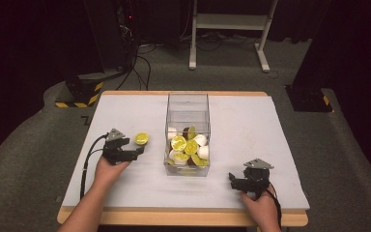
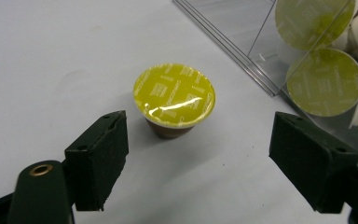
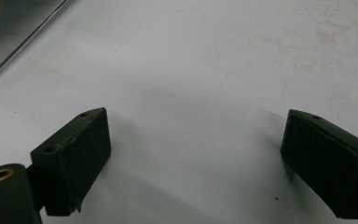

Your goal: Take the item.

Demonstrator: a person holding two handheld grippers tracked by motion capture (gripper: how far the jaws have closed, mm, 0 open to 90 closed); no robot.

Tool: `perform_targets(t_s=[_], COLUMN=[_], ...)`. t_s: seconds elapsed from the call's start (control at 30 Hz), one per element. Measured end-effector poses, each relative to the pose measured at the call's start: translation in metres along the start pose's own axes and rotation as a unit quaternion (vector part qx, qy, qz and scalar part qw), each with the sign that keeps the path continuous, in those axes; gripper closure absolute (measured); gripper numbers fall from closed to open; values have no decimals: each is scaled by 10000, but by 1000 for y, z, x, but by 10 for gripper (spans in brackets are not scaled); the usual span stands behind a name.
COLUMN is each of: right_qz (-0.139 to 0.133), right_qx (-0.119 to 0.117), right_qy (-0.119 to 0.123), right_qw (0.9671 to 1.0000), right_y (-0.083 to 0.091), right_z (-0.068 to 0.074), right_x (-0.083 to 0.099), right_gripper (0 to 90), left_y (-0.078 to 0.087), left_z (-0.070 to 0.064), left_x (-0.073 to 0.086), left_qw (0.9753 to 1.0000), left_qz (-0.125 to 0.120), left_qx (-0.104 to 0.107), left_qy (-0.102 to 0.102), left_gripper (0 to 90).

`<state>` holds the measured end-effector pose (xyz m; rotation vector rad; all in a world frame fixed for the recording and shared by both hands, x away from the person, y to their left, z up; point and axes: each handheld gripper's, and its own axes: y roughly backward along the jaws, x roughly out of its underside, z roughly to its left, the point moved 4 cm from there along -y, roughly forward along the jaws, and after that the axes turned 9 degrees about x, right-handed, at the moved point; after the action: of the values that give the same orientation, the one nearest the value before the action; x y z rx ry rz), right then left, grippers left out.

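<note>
Capsule (image 2: pixel 174 99) upright, yellow foil up | left gripper (image 2: pixel 198 161) wide open, empty; right gripper (image 3: pixel 196 163) likewise

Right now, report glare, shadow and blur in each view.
High view: dim surroundings, soft detail. Left gripper view: sharp, with glare on the yellow foil-lidded brown capsule and reflections on the clear plastic box. Right gripper view: broad soft shadow across the white table.

Dim room, grey carpet (image 1: pixel 24 159) all round the worktop (image 1: pixel 251 121), white desk frame (image 1: pixel 232 29) standing behind.
</note>
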<state>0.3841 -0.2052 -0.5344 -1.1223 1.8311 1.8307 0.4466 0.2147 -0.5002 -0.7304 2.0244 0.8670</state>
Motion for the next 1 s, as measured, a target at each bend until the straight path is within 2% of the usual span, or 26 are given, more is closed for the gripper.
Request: perform_targets(t_s=[0.03,0.1,0.13,0.23,0.27,0.3,0.4,0.43,0.47,0.7,0.73,0.87,0.9,1.0], right_qz=[0,-1,-1,-1,-1,-2,-2,-2,-2,-8,-7,-7,-7,-8], right_qx=[0,0,0,2,2,2,3,3,4,10,11,11,9,11], right_qy=[0,1,1,2,0,0,2,2,1,10,7,5,3,4], right_qw=[10000,10000,10000,10000,10000,10000,10000,10000,10000,10000,10000,10000,10000,10000], right_y=[0,0,0,0,0,0,0,0,0,0,0,0,0,0], right_z=[0,0,0,0,0,0,0,0,0,0,0,0,0,0], right_x=[0,0,0,0,0,0,0,0,0,0,0,0,0,0], right_gripper=[80,80,80,80,80,80,80,80,80,81,82,81,82,81], left_y=[2,5,7,12,14,13,16,25,27,42,48,58,64,68], left_z=[1,1,3,3,2,1,-3,2,2,6,9,11,11,11], left_x=[2,4,6,11,12,13,16,22,24,38,43,50,52,58], left_qw=[10000,10000,9999,10000,10000,9994,9974,9999,9998,9994,9990,9988,9988,9985], left_qz=[33,18,80,65,-33,-232,-472,68,130,295,409,458,426,442], left_qx=[-8,4,1,13,26,-27,16,92,117,79,44,-5,-20,-74], left_qy=[-51,-21,-93,-32,50,270,538,-43,-102,-136,-165,-178,-224,-315], left_gripper=[199,201,201,201,201,201,201,200,198,197,197,195,195,196])
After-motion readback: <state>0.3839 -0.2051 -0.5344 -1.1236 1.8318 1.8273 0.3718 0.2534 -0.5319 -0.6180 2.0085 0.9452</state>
